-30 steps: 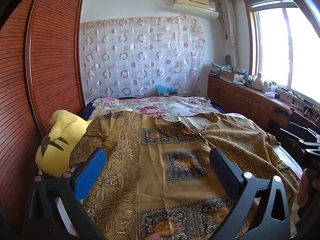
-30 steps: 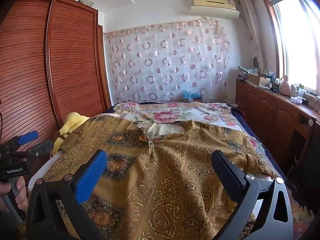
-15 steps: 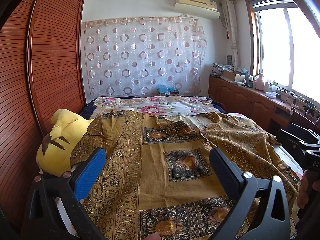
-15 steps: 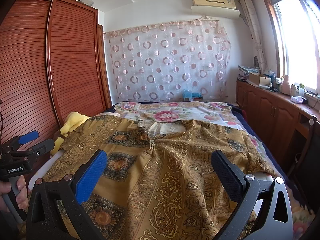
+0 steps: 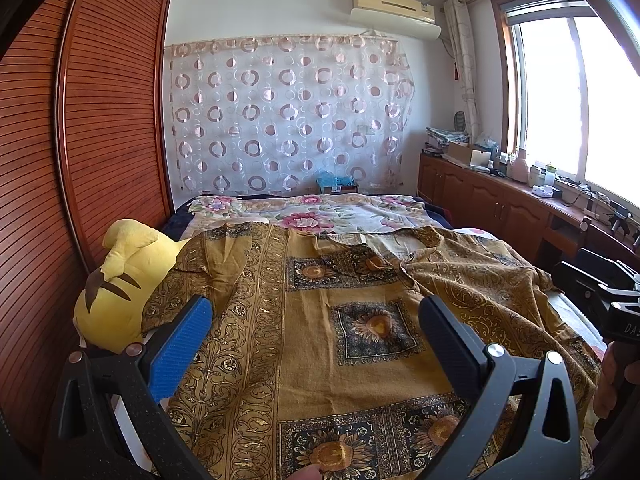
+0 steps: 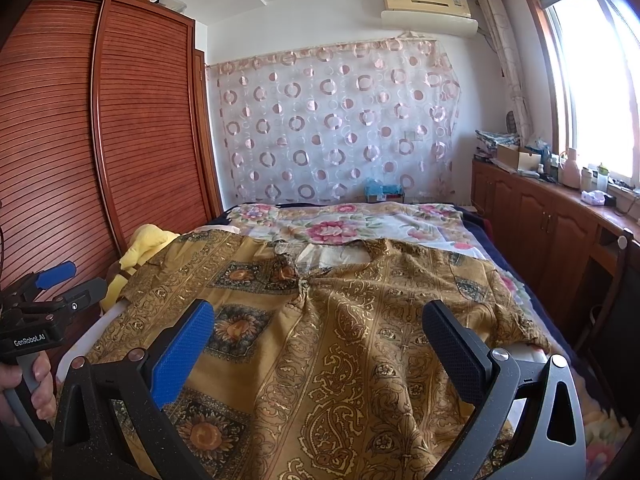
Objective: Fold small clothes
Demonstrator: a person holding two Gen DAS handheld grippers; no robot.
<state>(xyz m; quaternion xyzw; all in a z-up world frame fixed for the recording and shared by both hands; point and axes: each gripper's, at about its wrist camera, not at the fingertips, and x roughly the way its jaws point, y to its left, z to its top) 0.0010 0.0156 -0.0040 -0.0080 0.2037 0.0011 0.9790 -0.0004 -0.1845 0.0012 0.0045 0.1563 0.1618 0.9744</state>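
A golden-brown shirt [image 5: 320, 320] with dark sunflower squares and paisley bands lies spread flat over the bed, collar toward the far end, seen again as the shirt [image 6: 340, 320] in the right wrist view. My left gripper [image 5: 316, 320] hovers open above its left half, nothing between the blue and black fingers. Over the shirt's right half my right gripper [image 6: 320, 328] stands open and holds nothing. Each gripper shows at the edge of the other's view, held by a hand.
A yellow plush toy [image 5: 120, 280] lies at the bed's left edge, partly under the sleeve. A floral sheet [image 5: 312, 216] covers the far bed. A slatted wooden wardrobe [image 5: 60, 160] stands at left, and a cluttered wooden counter [image 5: 520, 200] runs under the window at right.
Both views have shifted very slightly; the shirt lies as before and both grippers stay open.
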